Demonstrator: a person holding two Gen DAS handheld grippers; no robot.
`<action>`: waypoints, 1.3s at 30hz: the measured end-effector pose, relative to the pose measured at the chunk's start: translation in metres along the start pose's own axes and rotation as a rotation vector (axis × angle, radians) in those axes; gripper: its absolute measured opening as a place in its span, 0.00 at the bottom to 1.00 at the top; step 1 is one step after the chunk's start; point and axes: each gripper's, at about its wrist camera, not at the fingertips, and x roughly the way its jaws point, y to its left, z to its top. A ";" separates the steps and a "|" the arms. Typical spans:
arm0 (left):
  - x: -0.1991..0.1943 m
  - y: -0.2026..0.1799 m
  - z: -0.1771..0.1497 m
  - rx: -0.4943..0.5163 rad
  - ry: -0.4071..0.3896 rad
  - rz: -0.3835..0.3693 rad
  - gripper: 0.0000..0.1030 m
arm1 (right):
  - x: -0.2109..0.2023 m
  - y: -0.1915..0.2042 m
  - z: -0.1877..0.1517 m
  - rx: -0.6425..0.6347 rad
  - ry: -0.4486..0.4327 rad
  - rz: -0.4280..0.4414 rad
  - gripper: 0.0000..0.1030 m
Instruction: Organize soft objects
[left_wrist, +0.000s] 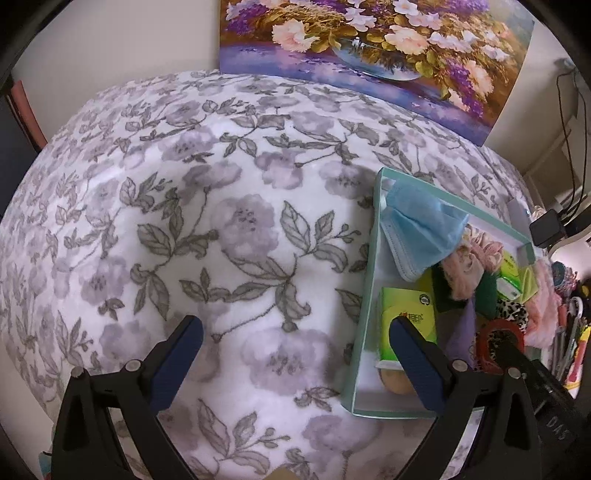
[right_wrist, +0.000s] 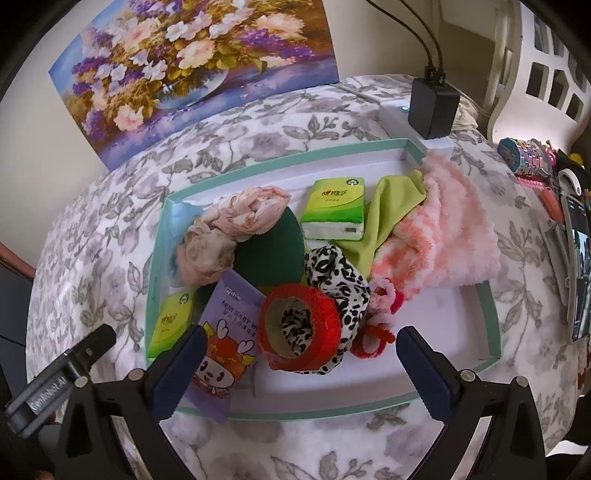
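Observation:
A teal-rimmed white box (right_wrist: 280, 162) lies on a floral blanket (left_wrist: 221, 229). In it are a pink fabric scrunchie (right_wrist: 229, 229), two green tissue packs (right_wrist: 336, 206) (right_wrist: 171, 321), a purple wipes pack (right_wrist: 225, 339), a red ring (right_wrist: 299, 328), a leopard scrunchie (right_wrist: 340, 280), a lime cloth (right_wrist: 391, 206) and a fluffy pink cloth (right_wrist: 443, 229). A blue face mask (left_wrist: 417, 229) drapes over the box's far corner. My right gripper (right_wrist: 301, 341) is open above the red ring, pads clear of it. My left gripper (left_wrist: 297, 341) is open over the blanket and the box's left rim (left_wrist: 365, 295), holding nothing.
A flower painting (right_wrist: 192, 66) leans on the wall behind the bed. A black adapter (right_wrist: 432, 107) with cables sits on a white block past the box. Toys, pens and a phone (right_wrist: 580, 266) crowd the right edge. Bare blanket stretches left of the box.

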 end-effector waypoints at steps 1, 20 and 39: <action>0.000 0.000 0.000 -0.001 0.003 -0.002 0.98 | 0.000 0.001 0.000 -0.004 0.002 -0.001 1.00; -0.002 0.012 -0.014 0.053 0.103 0.133 0.98 | -0.012 0.014 -0.017 -0.038 0.009 0.013 1.00; -0.055 0.035 -0.039 0.038 -0.036 0.082 0.98 | -0.049 0.033 -0.036 -0.098 -0.064 0.026 1.00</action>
